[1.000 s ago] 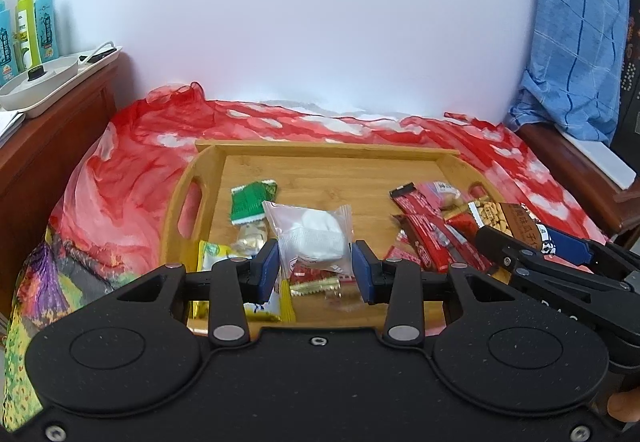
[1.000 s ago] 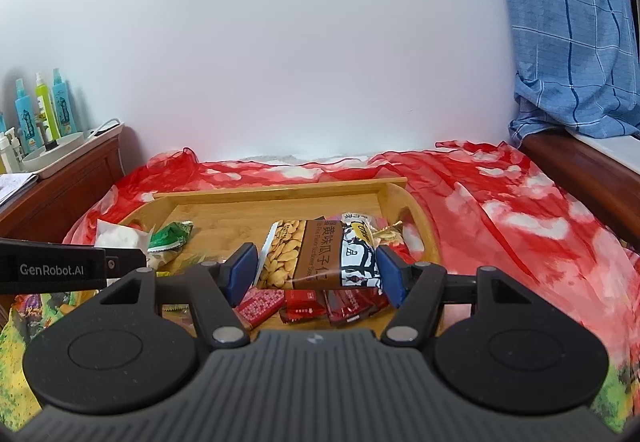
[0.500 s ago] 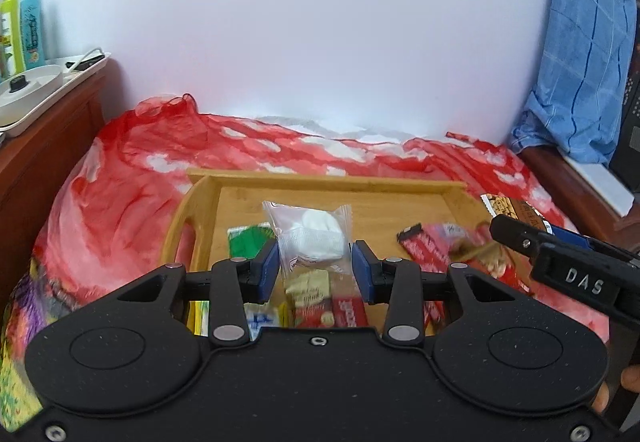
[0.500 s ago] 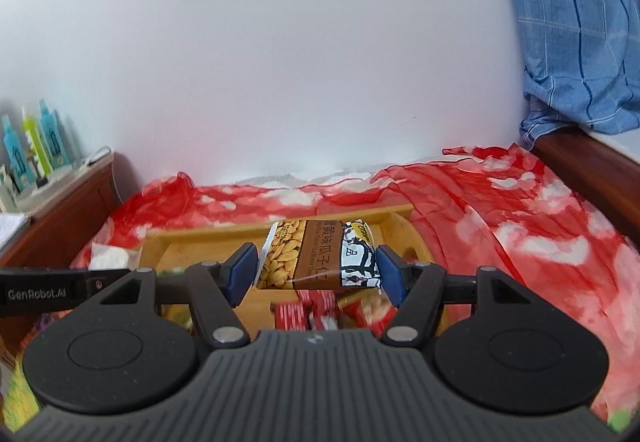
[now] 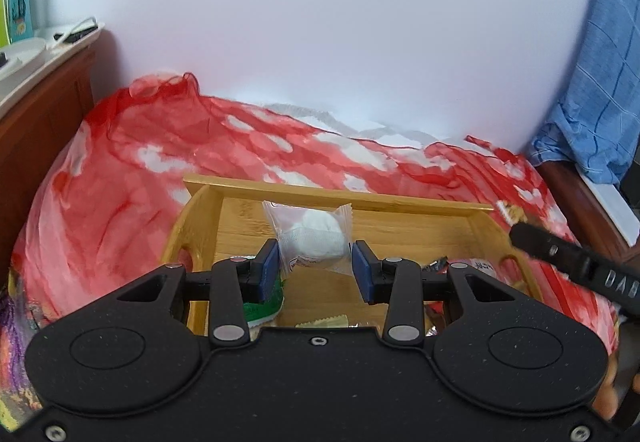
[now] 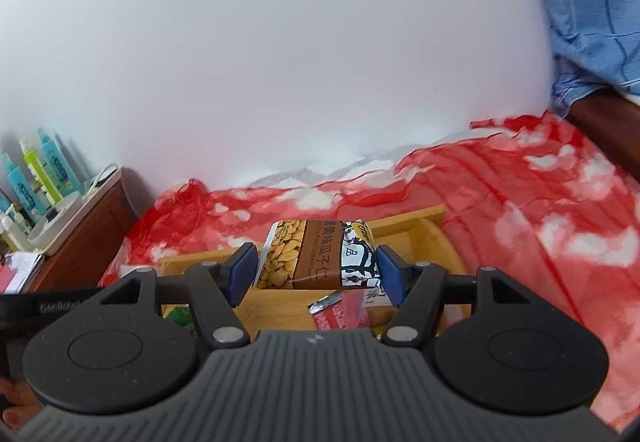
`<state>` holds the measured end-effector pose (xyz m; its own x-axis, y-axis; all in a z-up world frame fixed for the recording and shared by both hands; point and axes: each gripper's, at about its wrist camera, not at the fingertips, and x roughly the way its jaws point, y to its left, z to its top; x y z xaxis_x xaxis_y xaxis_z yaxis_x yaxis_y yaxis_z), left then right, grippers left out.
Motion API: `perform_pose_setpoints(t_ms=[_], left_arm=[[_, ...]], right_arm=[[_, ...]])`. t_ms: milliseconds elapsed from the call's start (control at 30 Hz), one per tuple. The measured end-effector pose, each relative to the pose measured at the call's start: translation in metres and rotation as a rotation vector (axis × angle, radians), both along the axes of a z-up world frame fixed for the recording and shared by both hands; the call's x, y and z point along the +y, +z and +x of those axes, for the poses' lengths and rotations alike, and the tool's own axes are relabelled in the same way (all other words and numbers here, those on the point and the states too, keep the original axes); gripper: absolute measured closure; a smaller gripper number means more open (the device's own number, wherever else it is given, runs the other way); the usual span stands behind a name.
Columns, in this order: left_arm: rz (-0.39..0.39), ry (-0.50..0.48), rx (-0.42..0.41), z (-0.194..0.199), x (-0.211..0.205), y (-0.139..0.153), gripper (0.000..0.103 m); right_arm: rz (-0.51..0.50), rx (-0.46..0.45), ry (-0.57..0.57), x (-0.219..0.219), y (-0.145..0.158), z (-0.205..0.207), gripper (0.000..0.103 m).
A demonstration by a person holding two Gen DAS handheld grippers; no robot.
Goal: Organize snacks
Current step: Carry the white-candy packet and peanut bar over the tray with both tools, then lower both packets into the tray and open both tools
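My left gripper [image 5: 316, 268] is shut on a clear packet with a white round pastry [image 5: 314, 236] and holds it above the wooden tray [image 5: 340, 198]. My right gripper [image 6: 316, 270] is shut on a brown sunflower-seed packet [image 6: 316, 256], held above the same tray [image 6: 408, 220]. A green packet [image 5: 262, 310] and a yellowish wrapper [image 5: 324, 321] lie in the tray under the left gripper. A red wrapper [image 6: 340, 312] and a green packet [image 6: 178, 316] lie in the tray under the right gripper. The right gripper's finger [image 5: 576, 266] shows at the right of the left wrist view.
The tray rests on a red and white cloth [image 5: 132, 182] over a bed. A wooden nightstand [image 6: 92, 226] at the left carries a white tray with bottles [image 6: 44, 174]. A blue checked cloth [image 5: 600, 82] hangs at the right. A white wall is behind.
Both grippers have risen and drawn back from the tray with their packets still held. The tray and the snacks in it now sit lower and smaller in both views.
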<state>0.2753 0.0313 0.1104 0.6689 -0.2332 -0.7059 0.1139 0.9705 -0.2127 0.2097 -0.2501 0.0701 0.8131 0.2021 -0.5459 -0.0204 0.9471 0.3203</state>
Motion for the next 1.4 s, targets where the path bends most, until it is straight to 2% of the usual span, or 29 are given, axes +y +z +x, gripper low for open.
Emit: perform_pose_setpoints(t_ms=[133, 233, 667, 1400], left_arm=[[-0.024, -0.011, 0.027, 0.011, -0.002, -0.008, 0.066], [-0.013, -0.011, 0.044, 0.02, -0.005, -0.016, 0.066], [0.028, -0.029, 0.081, 0.037, -0.014, -0.045, 0.066], [0.077, -0.04, 0.064, 0.037, -0.026, -0.066, 0.065]], right_arm=[[-0.004, 0.022, 0.038, 0.009, -0.011, 0.009, 0.036], [-0.014, 0.032, 0.054, 0.015, -0.019, 0.015, 0.036], [-0.157, 0.047, 0.175, 0.052, -0.043, 0.025, 0.036], [-0.177, 0.081, 0.169, 0.055, -0.058, 0.035, 0.034]])
